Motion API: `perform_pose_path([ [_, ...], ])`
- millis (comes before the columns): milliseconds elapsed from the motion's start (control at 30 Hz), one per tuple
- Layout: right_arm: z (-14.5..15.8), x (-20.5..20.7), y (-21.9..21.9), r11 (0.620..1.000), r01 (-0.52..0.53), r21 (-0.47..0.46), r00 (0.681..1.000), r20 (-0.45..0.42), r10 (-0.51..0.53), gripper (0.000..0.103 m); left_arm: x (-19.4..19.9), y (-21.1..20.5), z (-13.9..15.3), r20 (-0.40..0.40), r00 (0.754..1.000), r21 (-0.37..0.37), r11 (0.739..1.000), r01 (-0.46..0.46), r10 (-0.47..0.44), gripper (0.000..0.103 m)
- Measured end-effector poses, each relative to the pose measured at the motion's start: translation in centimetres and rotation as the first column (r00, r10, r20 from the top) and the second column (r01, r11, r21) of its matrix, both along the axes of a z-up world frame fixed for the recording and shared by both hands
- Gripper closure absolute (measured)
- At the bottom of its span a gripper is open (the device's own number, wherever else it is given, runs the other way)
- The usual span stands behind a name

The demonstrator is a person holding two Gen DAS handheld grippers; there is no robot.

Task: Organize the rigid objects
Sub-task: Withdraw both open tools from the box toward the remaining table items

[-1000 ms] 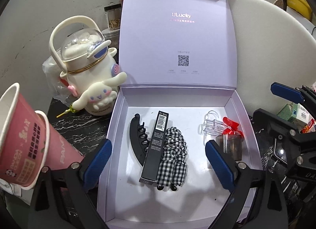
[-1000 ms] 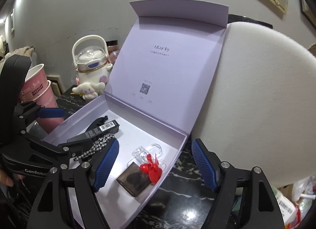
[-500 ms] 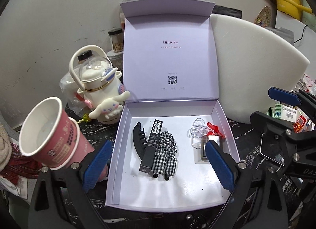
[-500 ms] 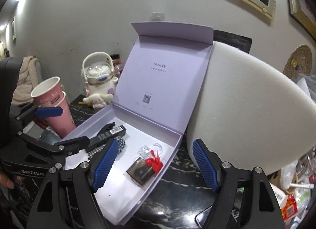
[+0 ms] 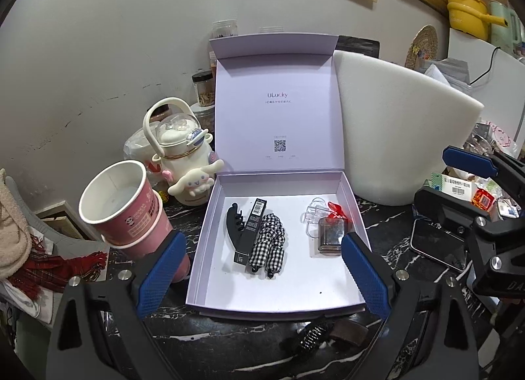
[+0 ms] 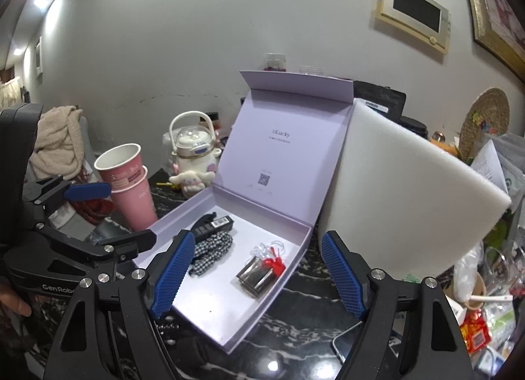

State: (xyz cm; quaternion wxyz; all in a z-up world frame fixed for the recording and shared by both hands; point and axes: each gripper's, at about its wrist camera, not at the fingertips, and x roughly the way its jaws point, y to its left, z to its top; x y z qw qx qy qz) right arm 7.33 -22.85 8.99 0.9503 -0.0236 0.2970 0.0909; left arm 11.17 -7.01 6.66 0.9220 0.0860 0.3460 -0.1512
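A: Status of the tongs?

B: Left gripper [image 5: 262,270] and right gripper [image 6: 259,273] both spread wide, nothing held, above the near edge of the lavender gift box [image 5: 197,248]

A: Contents?

B: Tray holds a black claw clip [image 5: 234,225], a black barcoded tube [image 5: 251,230], a gingham scrunchie [image 5: 267,243] and a smoky case [image 5: 331,235] with a red bow. Lid upright behind

A: Step?

B: Loading appears nearly complete. A spring clip [image 5: 311,337] lies outside on the marble; next move probably grasps it or shuts the lid
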Motion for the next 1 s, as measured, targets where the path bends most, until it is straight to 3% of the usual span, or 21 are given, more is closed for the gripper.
perform_pose_path([
  [533, -1.1, -5.2, 1.7, 0.999, -0.037, -0.001, 0.999, -0.020, 0.037, 0.023, -5.9, 1.8, -0.3, -0.001, 1.000, -0.009, 1.000, -0.002, 0.002, 0.006],
  [1000, -3.6, -8.6, 2.3, 0.998, -0.050, 0.032, 0.997, -0.055, 0.052, 0.023, -9.2, 2.8, -2.8, -0.056, 0.998, -0.041, 0.999, 0.007, -0.009, 0.006],
])
